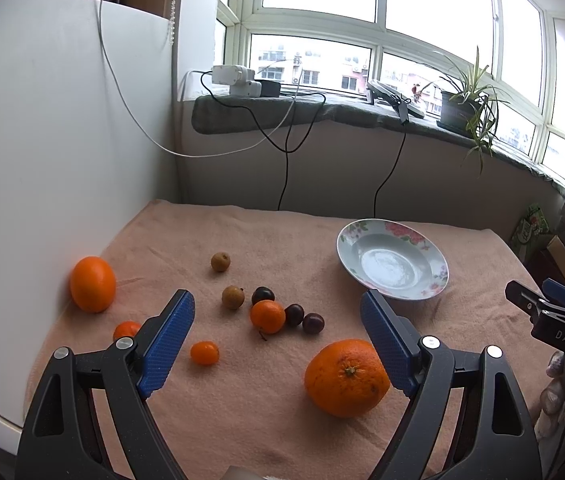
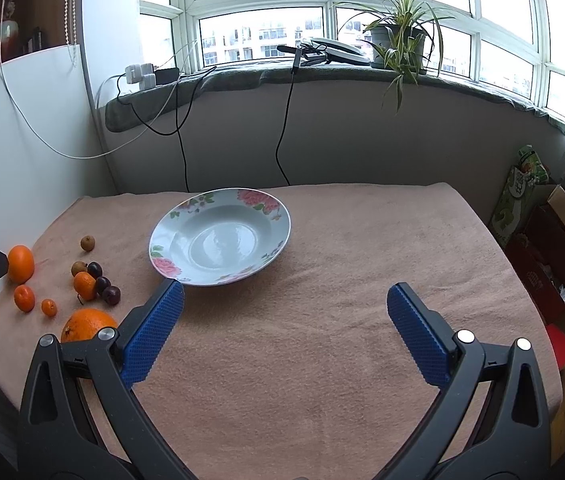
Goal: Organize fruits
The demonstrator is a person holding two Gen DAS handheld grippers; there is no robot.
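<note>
On the fuzzy cloth (image 2: 322, 320), round fruits (image 1: 267, 315) (smooth-skinned) beside a glossy plate (image 2: 278, 216).

Floral plate (image 2: 266, 200); pink cloth (image 2: 322, 340)

Potted plant (image 2: 400, 36) on cable-strewn windowsill (image 2: 322, 74)

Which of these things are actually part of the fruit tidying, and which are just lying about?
Part of the job:
oranges
dark plums
brown longans
flowered plate

Just lying about:
potted plant
cables
chargers
boxes
</note>
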